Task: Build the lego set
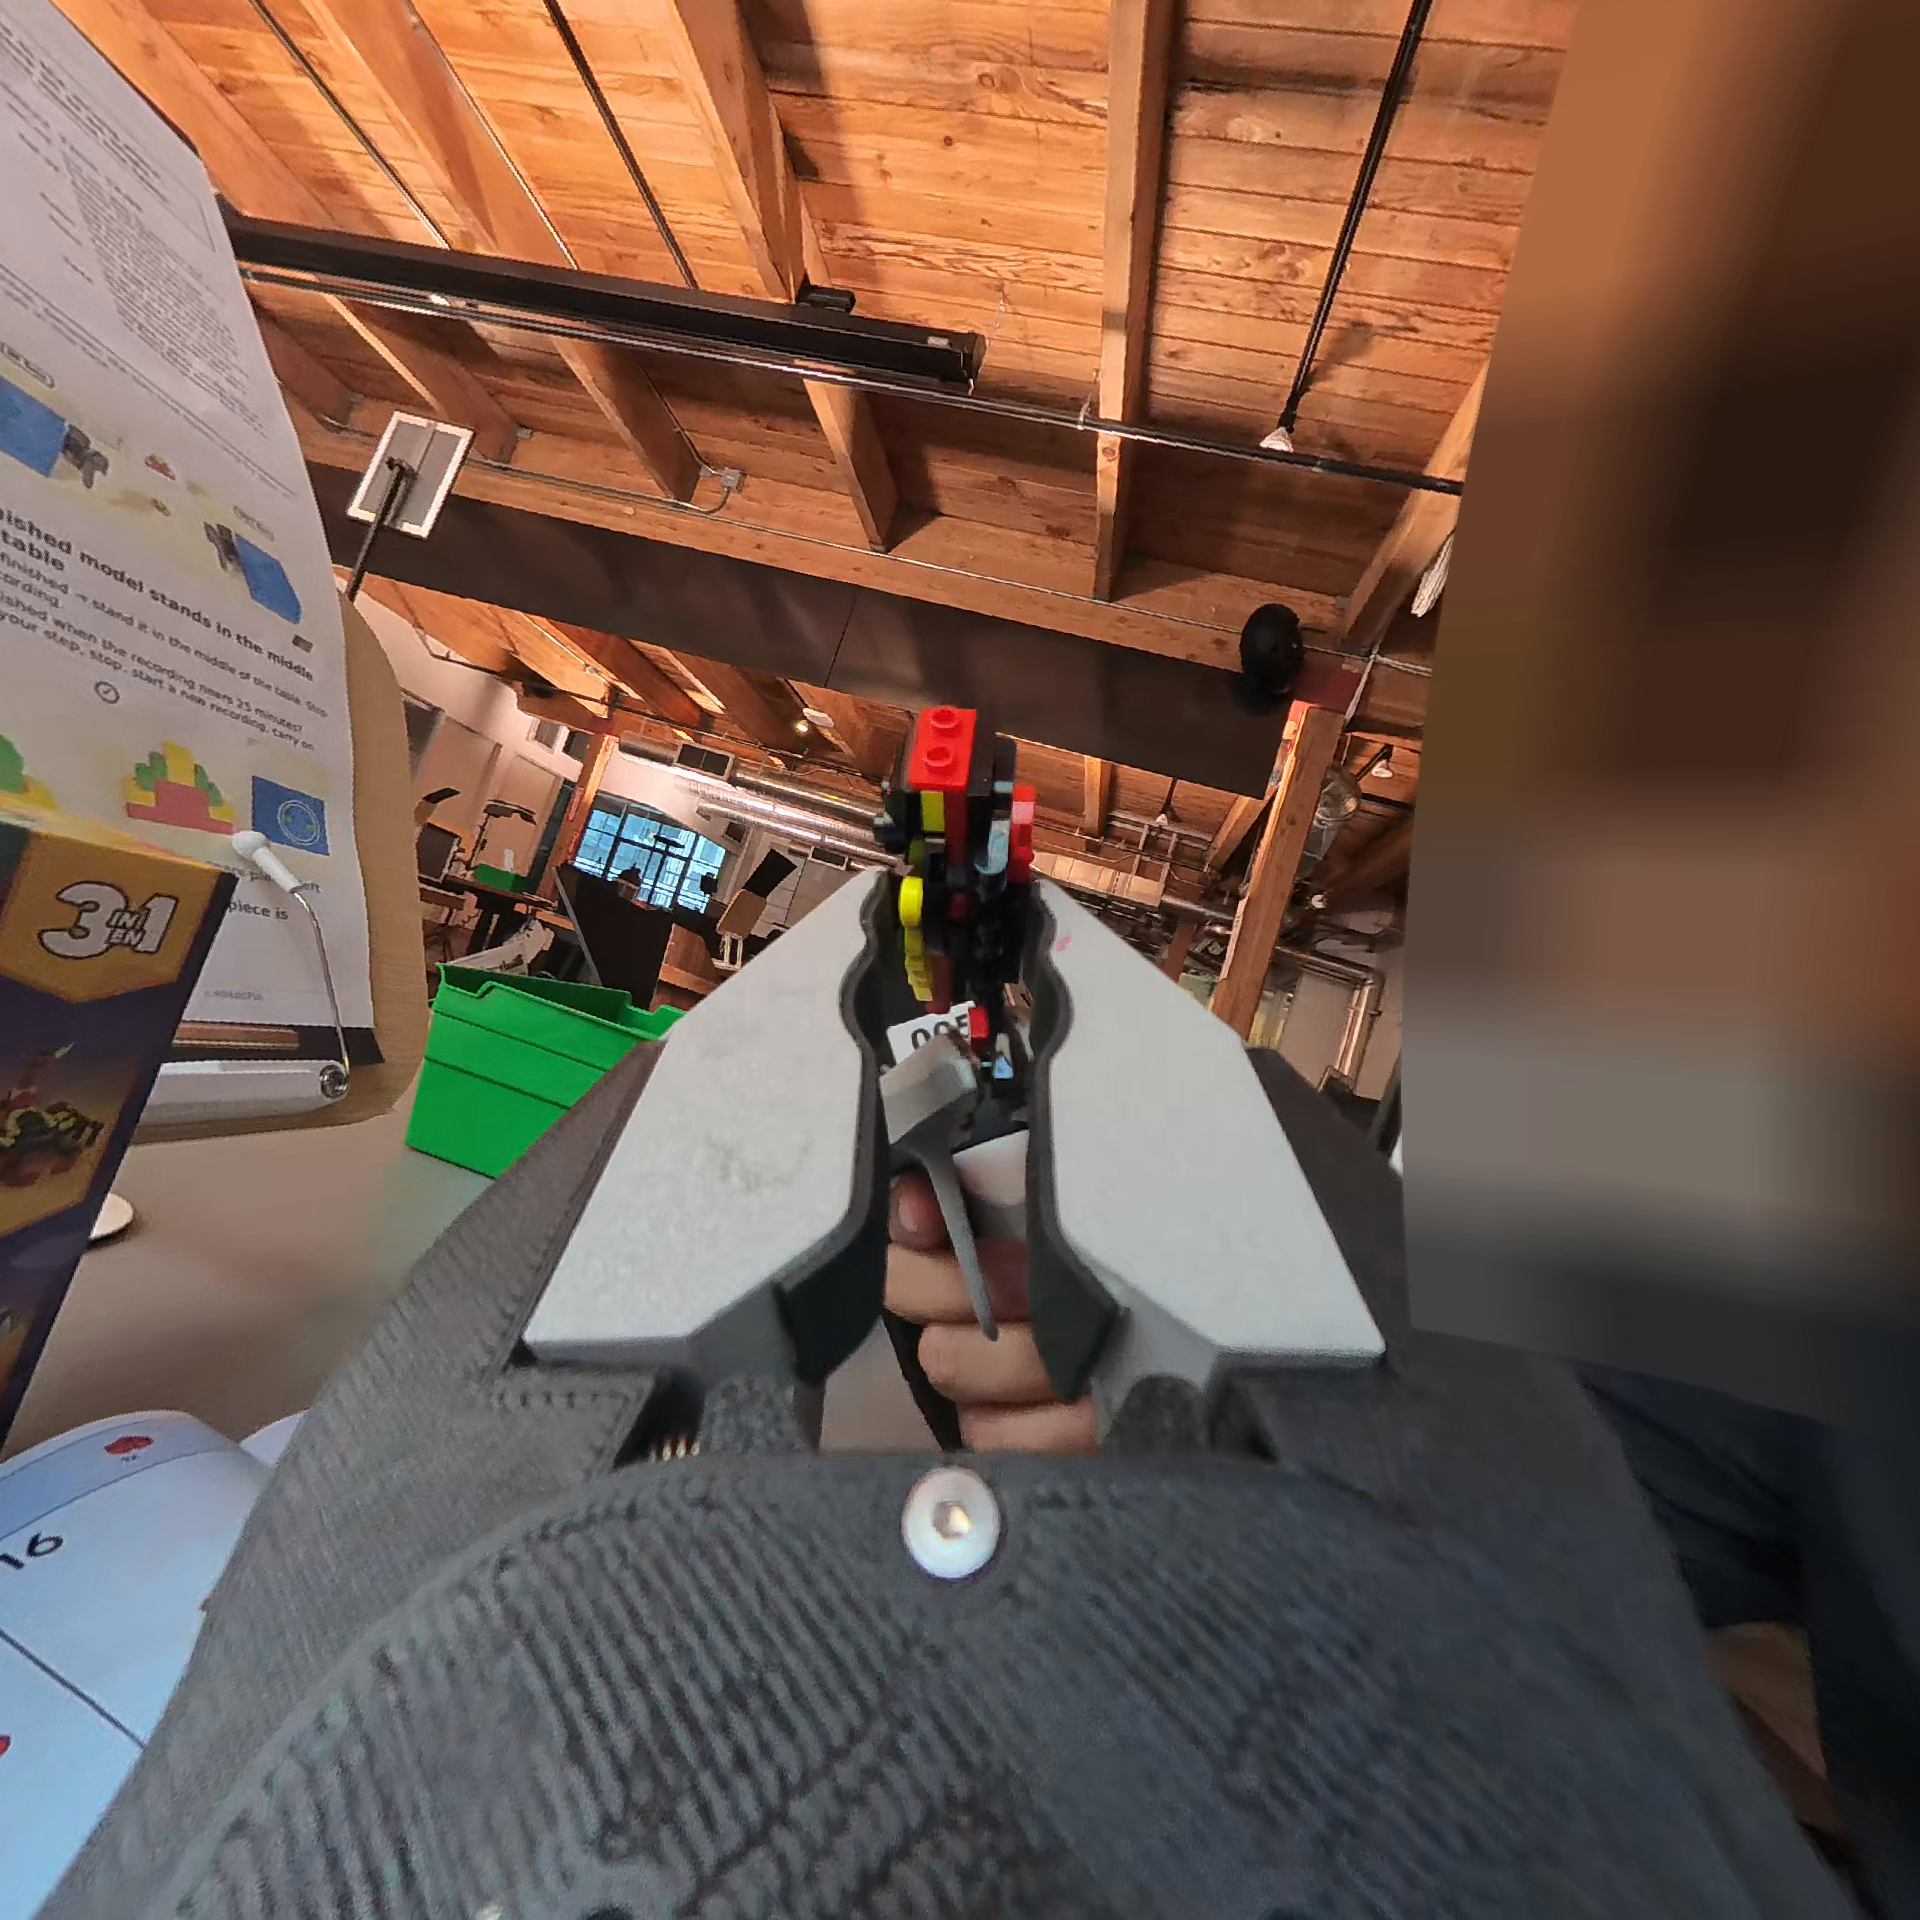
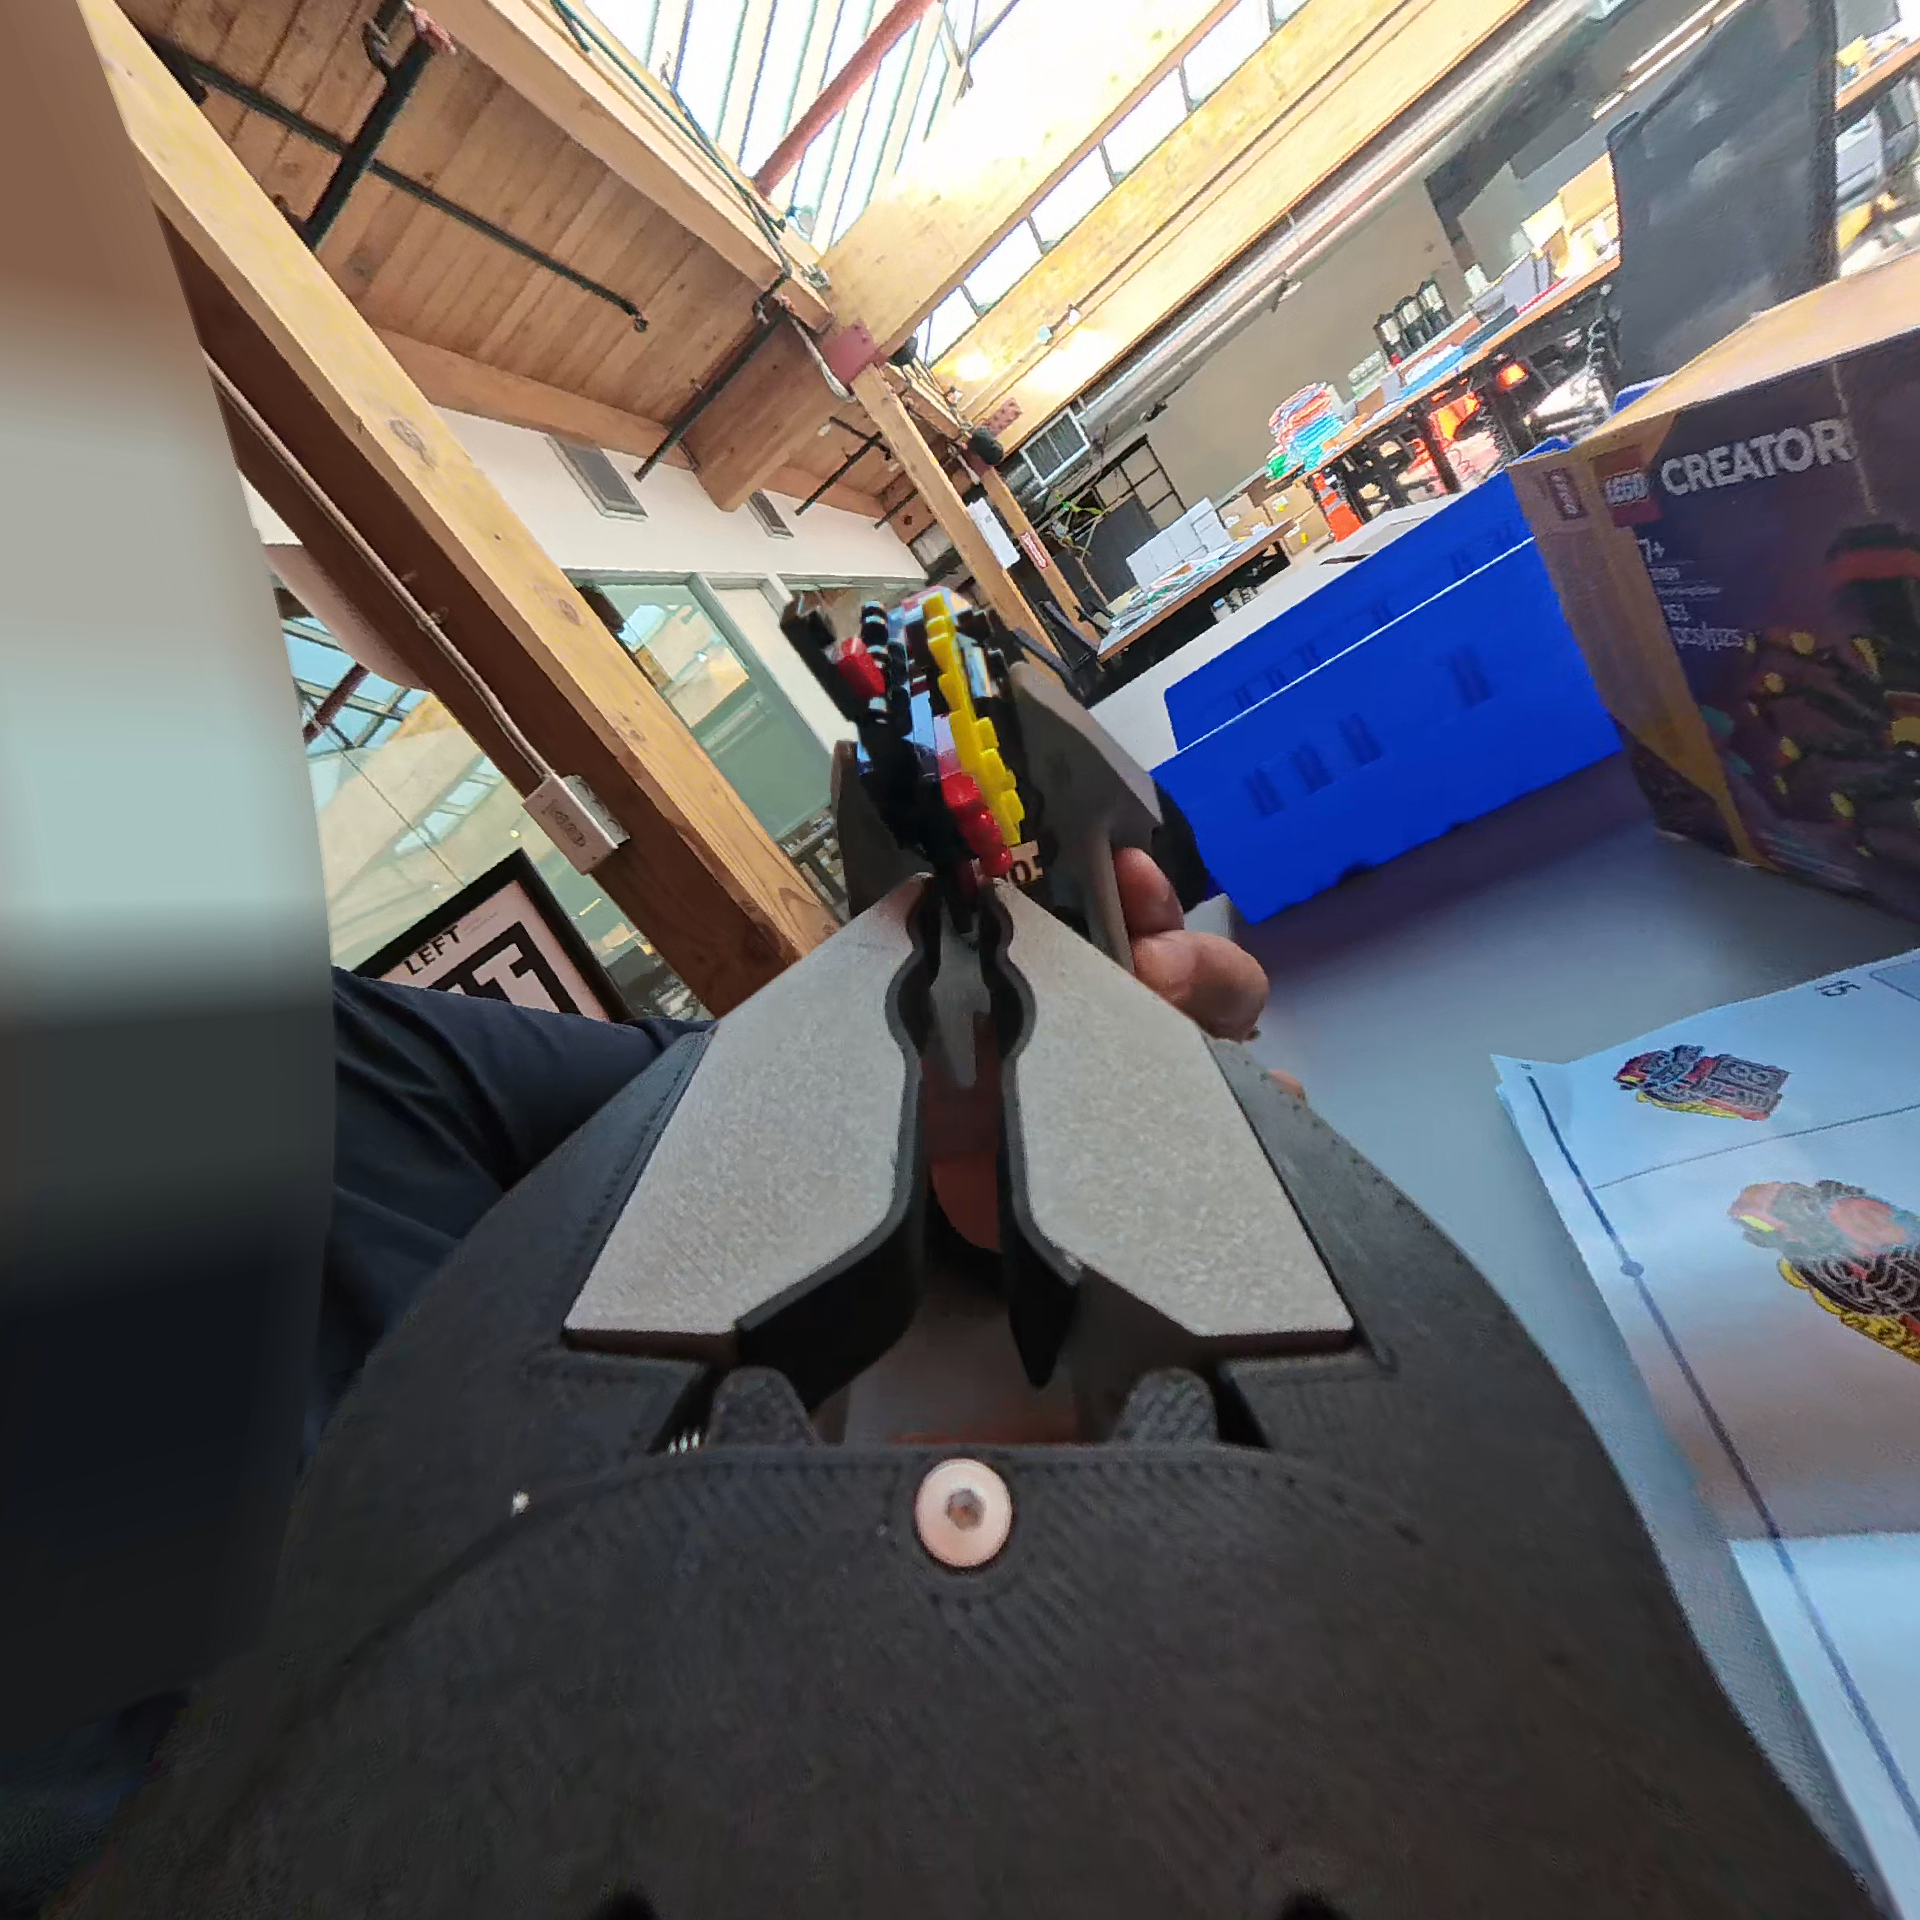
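Both grippers meet on one part-built lego model [image 1: 961, 862], held up in the air well above the grey table [image 2: 1455, 997] — the left gripper [image 1: 961, 904] and the right gripper [image 2: 961, 914] each have their jaws clamped on it from opposite ends. To seat a piece well, I would keep both grips square and press along the studs, not across them. The model is a black core with yellow plates [image 2: 971, 727] down one side, and a small red two-stud brick [image 1: 943, 750] caps its far end.

Legible markings, by carrier: a white printed sheet [image 1: 156, 468] on a stand; the dark toy box [image 2: 1766, 644], with a brand mark and large lettering; the booklet [image 2: 1714, 1299], with page numbers; a framed black-and-white sign [image 2: 488, 956]; a small white tag [image 1: 935, 1029] behind the lego model [image 1: 951, 831].
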Demonstrator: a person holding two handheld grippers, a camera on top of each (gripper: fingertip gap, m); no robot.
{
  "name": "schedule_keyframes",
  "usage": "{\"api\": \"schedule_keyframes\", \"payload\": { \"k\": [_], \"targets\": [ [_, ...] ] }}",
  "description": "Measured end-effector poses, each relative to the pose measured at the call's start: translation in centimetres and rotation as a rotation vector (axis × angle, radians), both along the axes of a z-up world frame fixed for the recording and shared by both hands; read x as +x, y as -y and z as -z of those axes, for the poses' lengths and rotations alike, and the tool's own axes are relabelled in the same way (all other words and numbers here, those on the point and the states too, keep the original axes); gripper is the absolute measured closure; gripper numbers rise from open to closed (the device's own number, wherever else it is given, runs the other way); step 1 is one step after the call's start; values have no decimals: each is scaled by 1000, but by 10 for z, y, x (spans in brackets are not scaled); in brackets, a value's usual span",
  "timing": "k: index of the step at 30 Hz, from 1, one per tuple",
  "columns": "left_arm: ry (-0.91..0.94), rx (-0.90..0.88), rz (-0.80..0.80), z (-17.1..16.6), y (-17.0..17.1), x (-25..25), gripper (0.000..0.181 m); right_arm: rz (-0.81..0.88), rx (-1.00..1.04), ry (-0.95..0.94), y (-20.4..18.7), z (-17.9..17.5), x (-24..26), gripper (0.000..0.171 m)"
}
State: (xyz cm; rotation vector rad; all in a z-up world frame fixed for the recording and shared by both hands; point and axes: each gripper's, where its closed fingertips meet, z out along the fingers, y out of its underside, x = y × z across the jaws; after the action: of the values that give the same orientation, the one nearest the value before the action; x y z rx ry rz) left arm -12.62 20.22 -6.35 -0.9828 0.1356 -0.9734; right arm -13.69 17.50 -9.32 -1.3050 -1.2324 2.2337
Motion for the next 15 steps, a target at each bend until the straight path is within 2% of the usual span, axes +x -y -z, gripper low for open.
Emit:
{"api": "schedule_keyframes", "payload": {
  "k": [11, 13, 15],
  "targets": [
    [-67, -2, -34, 4, -2, 0, 159, -102, -145, 25, 0, 2, 3, 165],
    [-56, -23, -57, 6, -6, -7, 159, -81, -120, 28, -6, 5, 5, 161],
    [-35, -64, -70, 10, -10, -16, 160, 0, -1, 56, -20, 14, 6, 159]
  ]
}}
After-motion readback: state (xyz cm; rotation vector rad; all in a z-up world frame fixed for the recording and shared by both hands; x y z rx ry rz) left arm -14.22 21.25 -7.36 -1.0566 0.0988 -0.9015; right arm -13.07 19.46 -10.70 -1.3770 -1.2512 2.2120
